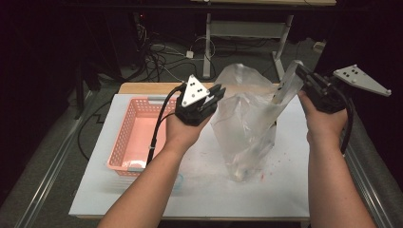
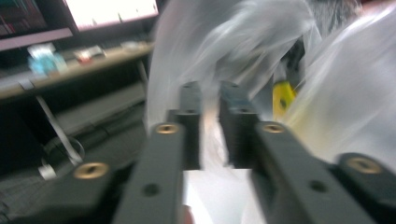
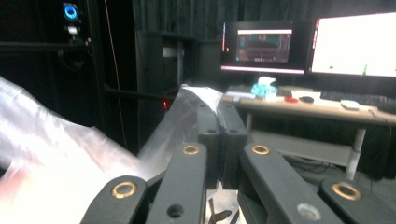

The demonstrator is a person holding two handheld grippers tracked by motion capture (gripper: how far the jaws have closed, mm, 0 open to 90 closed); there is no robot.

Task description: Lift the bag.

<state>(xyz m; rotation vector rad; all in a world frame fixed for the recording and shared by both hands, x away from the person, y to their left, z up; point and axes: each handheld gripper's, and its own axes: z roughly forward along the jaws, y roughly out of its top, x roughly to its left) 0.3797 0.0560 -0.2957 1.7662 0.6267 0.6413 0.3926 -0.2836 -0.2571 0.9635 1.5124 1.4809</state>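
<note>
White bench (image 1: 142, 199) carries a pink basket (image 1: 135, 128); right of the basket hangs your clear plastic bag (image 1: 247, 128). Your right tool (image 1: 297, 71) is pressed together, pinching the bag's top corner. Your left tool (image 1: 219, 92), jaws slightly spread, sits against the bag's near edge.

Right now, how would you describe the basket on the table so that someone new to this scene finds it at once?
Start at the white table and look to its left half, beside the person's left forearm. There lies a pink plastic basket, rectangular with latticed walls and grey handles at its ends. It is the one rigid, coloured thing there; its neighbour, the clear plastic bag, is see-through and crumpled.
</note>
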